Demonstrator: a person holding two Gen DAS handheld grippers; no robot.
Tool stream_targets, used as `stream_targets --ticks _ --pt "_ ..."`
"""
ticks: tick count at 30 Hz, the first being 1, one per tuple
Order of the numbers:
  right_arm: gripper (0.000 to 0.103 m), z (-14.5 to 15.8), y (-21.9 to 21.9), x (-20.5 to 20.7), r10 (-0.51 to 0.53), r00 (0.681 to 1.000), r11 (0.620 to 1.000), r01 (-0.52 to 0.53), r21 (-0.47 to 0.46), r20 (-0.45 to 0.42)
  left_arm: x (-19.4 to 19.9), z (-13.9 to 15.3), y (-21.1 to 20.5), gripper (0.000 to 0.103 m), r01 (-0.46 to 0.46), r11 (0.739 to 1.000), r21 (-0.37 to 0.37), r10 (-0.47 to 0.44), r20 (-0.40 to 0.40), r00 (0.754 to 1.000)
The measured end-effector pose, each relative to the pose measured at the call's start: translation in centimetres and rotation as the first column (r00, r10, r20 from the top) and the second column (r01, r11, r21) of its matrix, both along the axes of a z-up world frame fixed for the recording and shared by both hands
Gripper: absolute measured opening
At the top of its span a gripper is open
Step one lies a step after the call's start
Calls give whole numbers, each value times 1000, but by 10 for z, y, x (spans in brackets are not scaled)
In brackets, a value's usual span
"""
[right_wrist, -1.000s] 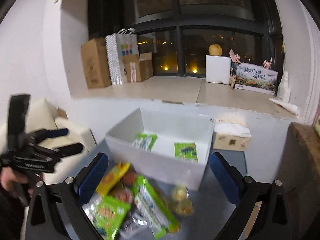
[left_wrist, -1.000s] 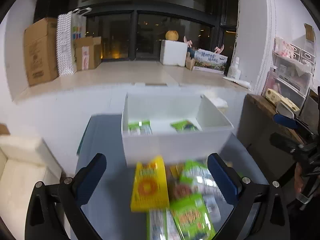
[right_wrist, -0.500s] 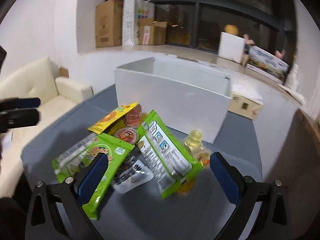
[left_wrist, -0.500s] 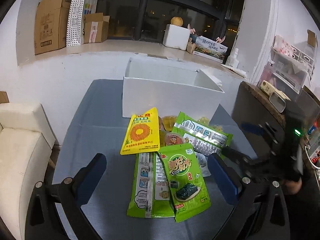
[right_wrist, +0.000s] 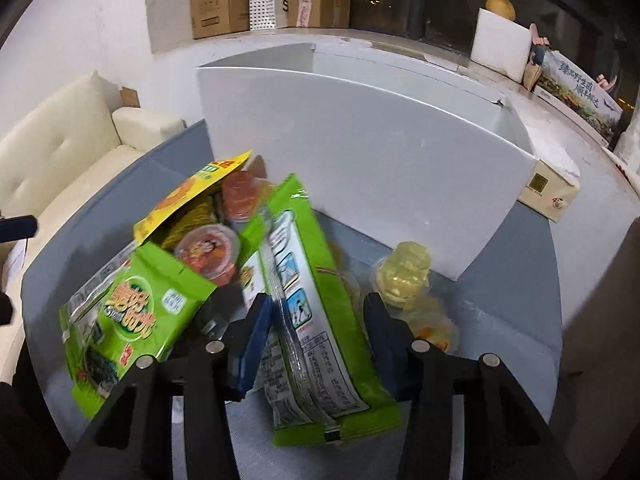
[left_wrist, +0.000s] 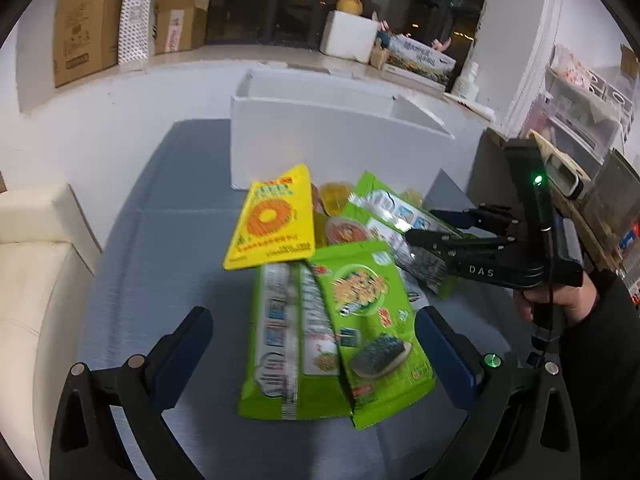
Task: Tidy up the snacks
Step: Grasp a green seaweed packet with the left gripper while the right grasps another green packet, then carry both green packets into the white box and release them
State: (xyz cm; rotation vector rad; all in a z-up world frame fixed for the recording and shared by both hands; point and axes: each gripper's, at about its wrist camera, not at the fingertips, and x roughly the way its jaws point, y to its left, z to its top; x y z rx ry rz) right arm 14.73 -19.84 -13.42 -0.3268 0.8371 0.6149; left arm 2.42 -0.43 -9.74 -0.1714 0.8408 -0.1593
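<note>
A pile of snacks lies on the grey table in front of a white box. It holds a yellow packet, a green seaweed packet, a long green-and-white pack and jelly cups. My left gripper is open low over the near green packs. My right gripper is partly closed with its fingers on either side of the long green-and-white pack, and it also shows in the left wrist view.
A cream sofa stands left of the table. A small tan box sits right of the white box. Yellow jelly cups lie by my right finger. Cartons line the window ledge.
Both grippers have dropped from above the box down to the snack pile. My right gripper has narrowed around the long green-and-white pack.
</note>
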Motion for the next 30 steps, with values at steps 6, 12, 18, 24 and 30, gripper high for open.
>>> stream_targets --ticks 6,12,18,24,30 --pt "22 21 -6 -31 32 999 997 -33 73 21 5 -13 -23 103 66 998 3 -66 -38 997" --pt "19 40 -14 -50 -2 999 995 -3 98 55 18 -33 -39 103 103 995 2 -102 -114 988" --pt "18 64 -30 -69 -70 991 988 53 144 113 40 -47 -51 102 38 997 72 -27 -154 988" --pt "18 57 -38 -70 -95 992 983 81 164 79 39 -42 -55 77 38 996 81 -28 -127 992" --pt "18 68 -46 -79 -118 989 976 97 197 95 24 -19 -38 75 61 998 -22 -62 -55 997"
